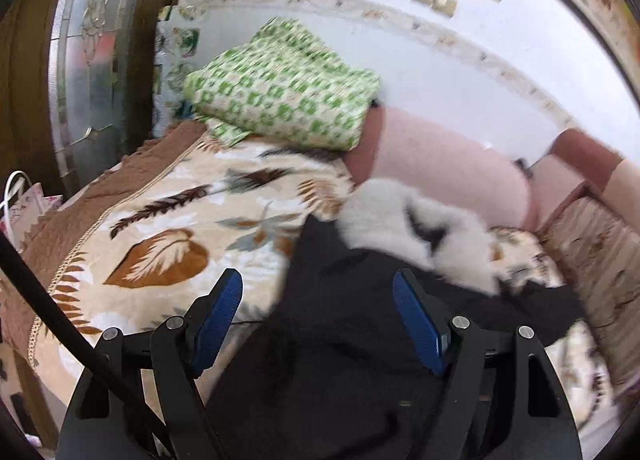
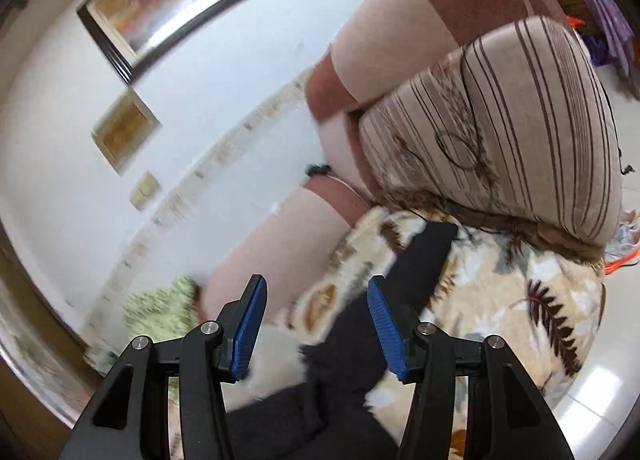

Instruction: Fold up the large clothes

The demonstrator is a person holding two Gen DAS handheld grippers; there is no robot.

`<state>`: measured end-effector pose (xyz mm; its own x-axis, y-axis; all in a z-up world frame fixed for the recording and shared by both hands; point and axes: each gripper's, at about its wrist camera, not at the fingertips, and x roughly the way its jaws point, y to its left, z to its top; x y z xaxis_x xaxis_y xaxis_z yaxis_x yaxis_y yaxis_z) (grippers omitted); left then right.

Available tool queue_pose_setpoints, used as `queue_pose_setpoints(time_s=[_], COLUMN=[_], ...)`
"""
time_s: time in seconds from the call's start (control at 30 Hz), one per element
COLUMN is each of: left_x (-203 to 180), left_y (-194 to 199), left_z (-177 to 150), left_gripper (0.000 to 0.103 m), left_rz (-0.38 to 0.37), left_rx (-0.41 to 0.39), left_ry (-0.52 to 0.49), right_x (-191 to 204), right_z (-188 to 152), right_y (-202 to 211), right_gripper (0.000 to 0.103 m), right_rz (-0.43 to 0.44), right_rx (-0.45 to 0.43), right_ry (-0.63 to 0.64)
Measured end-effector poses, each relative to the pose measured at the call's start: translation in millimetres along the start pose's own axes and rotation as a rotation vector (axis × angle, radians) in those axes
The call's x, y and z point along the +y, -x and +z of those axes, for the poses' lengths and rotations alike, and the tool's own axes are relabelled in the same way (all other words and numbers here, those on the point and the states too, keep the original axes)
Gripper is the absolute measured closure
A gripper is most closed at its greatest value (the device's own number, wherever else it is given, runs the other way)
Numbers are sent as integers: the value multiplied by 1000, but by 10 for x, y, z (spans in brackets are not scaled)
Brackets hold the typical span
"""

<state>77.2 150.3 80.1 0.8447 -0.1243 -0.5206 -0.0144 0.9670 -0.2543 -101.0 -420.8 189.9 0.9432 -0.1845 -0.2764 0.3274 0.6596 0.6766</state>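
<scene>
A black garment with a white fluffy trim lies on a leaf-print blanket over a sofa. My left gripper is open just above the black cloth, holding nothing. In the right wrist view the same black garment runs between the fingers, one end stretching toward a striped cushion, white trim at its left. My right gripper is open above it and empty.
A folded green-patterned cloth sits at the sofa's back left, also blurred in the right wrist view. Pink and brown back cushions line the white wall. A glass door stands left. Tiled floor lies right.
</scene>
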Motion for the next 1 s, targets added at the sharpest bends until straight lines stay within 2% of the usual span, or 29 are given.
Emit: queue_pose_setpoints(time_s=[0.07,0.13,0.2,0.37,0.5,0.67,0.77,0.9,1.0], left_x=[-97,-230,-355,-657,-770,-853,-832,-771,-758], left_y=[204,357,418,270,-61,-659,-947,-1250,-1477], left_z=[59,88,76,-56,-194,-352,-464,-611,-718], left_gripper=[26,23,22,22,22,22,22,22,22], left_rz=[-36,-60,-82,-57,-48,12,43,109,109], left_rx=[-34,-57,-69,-69,-28,15,36,60,131], left_ry=[-5,-28,-46,-137,-173,-233,-261,-307,-347], right_x=[38,92,98,-146,-470,-925,-1298,-1755,-1922], right_z=[73,81,46,-217,-469,-817,-964,-1071,-1057], right_y=[82,93,6,-465,-929,-1584,-1991,-2519,-2812], right_gripper=[44,35,33,33,33,33,33,39,39], right_rz=[34,54,57,14,-36,-142,-217,-277,-284], right_rx=[2,15,56,184,282,365,386,420,404], right_ry=[0,10,31,42,-4,-31,-94,-171,-214])
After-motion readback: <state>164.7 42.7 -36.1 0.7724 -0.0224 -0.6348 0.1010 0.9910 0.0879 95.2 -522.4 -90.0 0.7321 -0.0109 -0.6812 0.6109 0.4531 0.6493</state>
